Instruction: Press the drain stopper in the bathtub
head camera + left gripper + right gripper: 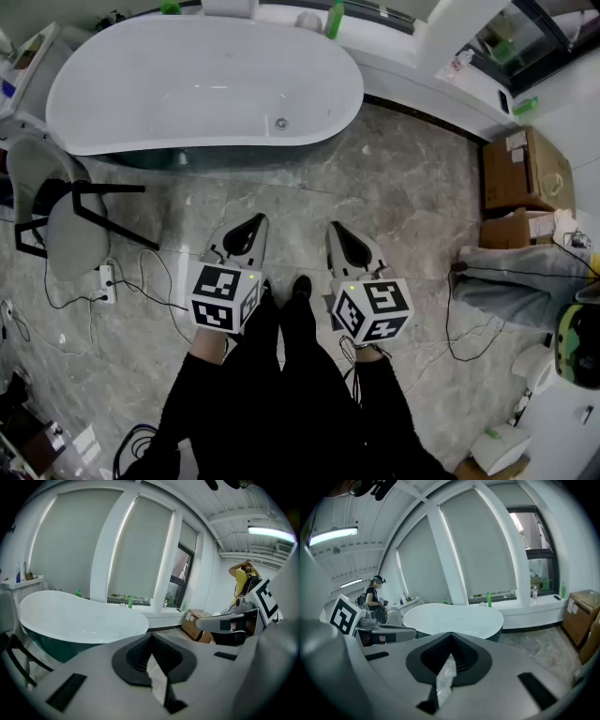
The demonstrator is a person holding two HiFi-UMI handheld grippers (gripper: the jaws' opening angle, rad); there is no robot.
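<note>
- You stand on the floor [394, 187] well short of the tub [169, 84], so I judge the step in hand to be the approach; the press is not yet begun
- The stopper [280, 123] is a small round metal disc on the tub's bottom, near the wall closest to you and toward its right half
- Your left gripper [253, 223] has its jaws together at the tips with nothing between them; only a thin slit of floor shows through
- Your right gripper [334, 228] is the same: jaws closed and empty
- Both hang low in front of your legs, side by side, pointing at the tub
- The right gripper looks nearer the stopper's side, so I'd press with that one; closed jaws give a blunt tip that suits the job
- Step close to the rim first, so that you reach down rather than far out over it
- Come down on the disc's middle, straight from above; an off-centre push may tilt it or slip onto the glossy white surface
- Press firmly once, then lift clear
- Mind the cables [141, 281] and the chair [56, 225] on your left as you step in
</note>
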